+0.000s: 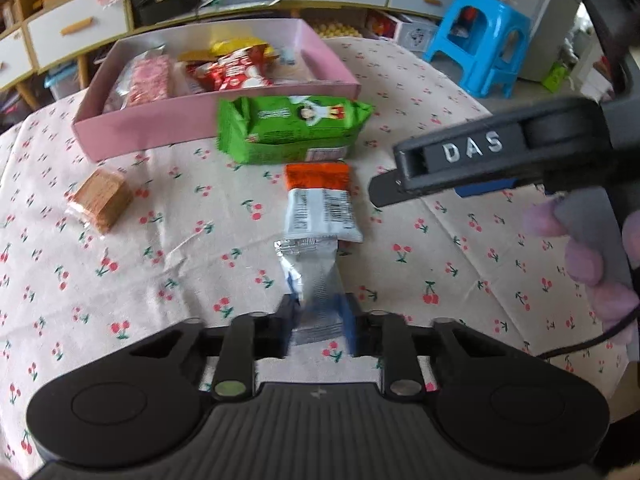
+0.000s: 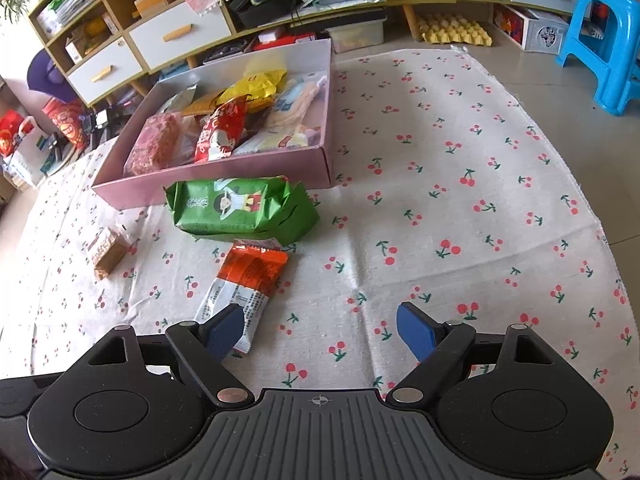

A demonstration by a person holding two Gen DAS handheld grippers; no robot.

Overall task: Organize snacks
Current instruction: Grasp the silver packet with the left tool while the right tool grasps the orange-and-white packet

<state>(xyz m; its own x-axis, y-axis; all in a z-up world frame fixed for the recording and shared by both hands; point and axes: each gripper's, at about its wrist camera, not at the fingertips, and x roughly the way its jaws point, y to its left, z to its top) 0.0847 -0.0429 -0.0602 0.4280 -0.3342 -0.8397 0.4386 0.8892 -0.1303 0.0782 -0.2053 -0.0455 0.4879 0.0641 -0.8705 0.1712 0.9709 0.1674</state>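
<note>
Clamping a silver-and-blue snack sachet [image 1: 316, 292] at lower centre, the left hand-held gripper [image 1: 318, 328] works while the right hand-held gripper [image 2: 320, 330] hovers wide and empty; several snacks fill the pink box [image 1: 160, 120], three await on the desk.

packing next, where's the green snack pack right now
In both views the green snack pack lies on the cherry cloth just in front of the pink box, with the orange-and-white packet nearer the grippers.

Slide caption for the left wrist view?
Left gripper shut on a silver snack packet, pink box beyond.
</note>
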